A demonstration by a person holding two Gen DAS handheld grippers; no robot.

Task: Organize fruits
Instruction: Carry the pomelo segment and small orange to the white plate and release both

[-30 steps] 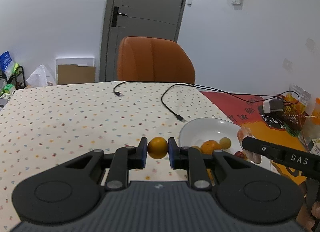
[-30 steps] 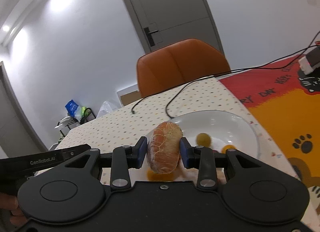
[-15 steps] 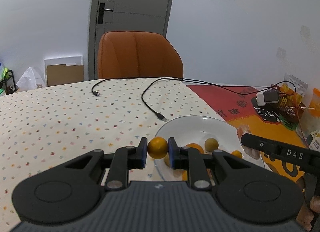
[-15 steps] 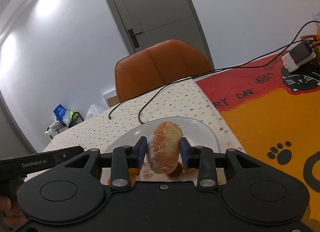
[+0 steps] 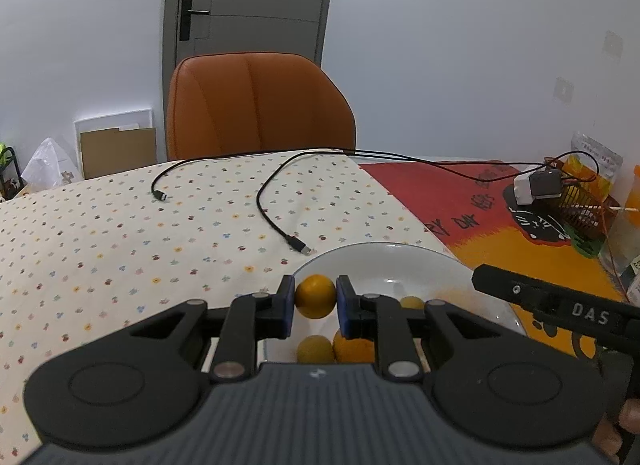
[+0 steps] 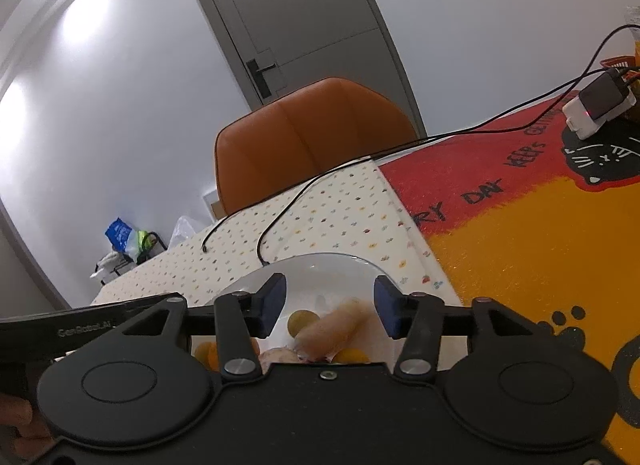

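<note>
My left gripper [image 5: 315, 300] is shut on a small orange fruit [image 5: 315, 296] and holds it just above the near rim of a white plate [image 5: 384, 261]. Below it on the plate lie a yellowish fruit [image 5: 314, 349] and an orange one [image 5: 354, 349]. In the right wrist view my right gripper [image 6: 330, 307] is open above the same plate [image 6: 320, 269]. The netted orange fruit [image 6: 332, 329] lies blurred on the plate between and below the fingers, free of the pads, beside a small yellow fruit [image 6: 301, 321].
Two black cables [image 5: 276, 209] run across the dotted tablecloth [image 5: 120, 233] towards the plate. An orange chair [image 5: 256, 105] stands at the far edge. A red and yellow mat [image 5: 460, 209] with a charger [image 5: 536, 185] and a basket [image 5: 580, 205] lies to the right.
My right gripper has opened and the netted fruit has dropped onto the plate. My left gripper has carried the small orange fruit rightwards over the plate's rim.
</note>
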